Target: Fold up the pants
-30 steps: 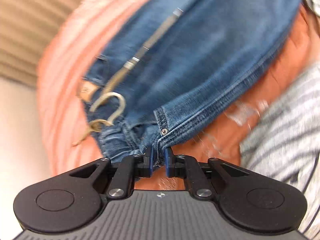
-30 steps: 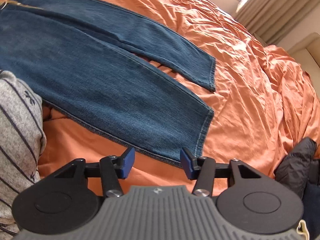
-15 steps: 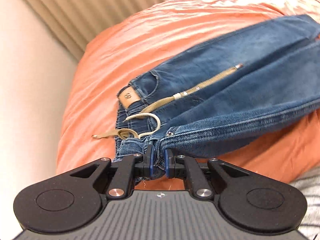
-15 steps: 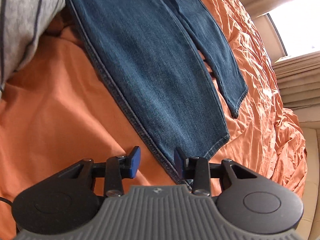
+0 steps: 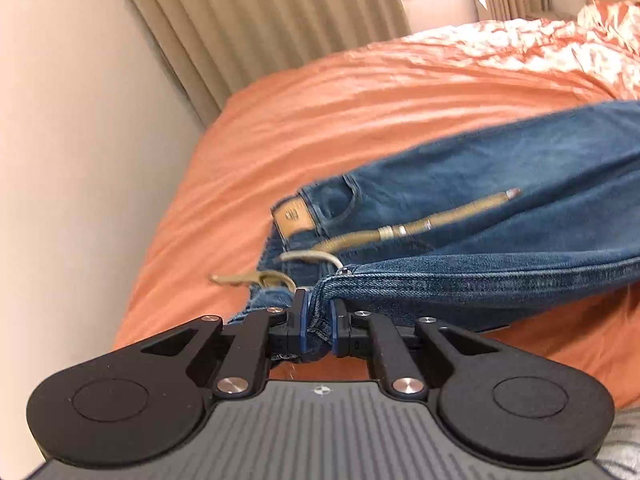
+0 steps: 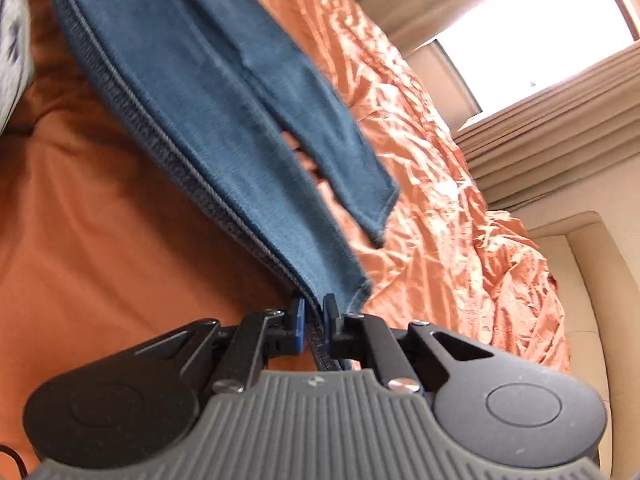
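Blue jeans (image 5: 520, 184) lie on an orange bedsheet (image 5: 360, 92). My left gripper (image 5: 319, 316) is shut on the near side of the waistband and lifts it off the bed. A tan drawstring (image 5: 420, 226) and a leather patch (image 5: 292, 216) show at the waist. In the right wrist view, the jeans (image 6: 208, 92) stretch away from me. My right gripper (image 6: 313, 314) is shut on the near leg's outer seam at the hem and lifts it. The far leg's hem (image 6: 380, 208) hangs free beyond.
Beige curtains (image 5: 260, 20) and a cream wall (image 5: 80, 140) stand past the bed's far edge. A bright window (image 6: 540, 40) and a beige headboard or seat (image 6: 592, 288) lie to the right. A grey striped garment (image 6: 12, 52) sits at the left edge.
My right gripper has closed on the near leg's hem seam and raised it. My left gripper has kept its hold and lifted the waistband higher, tilting its view up.
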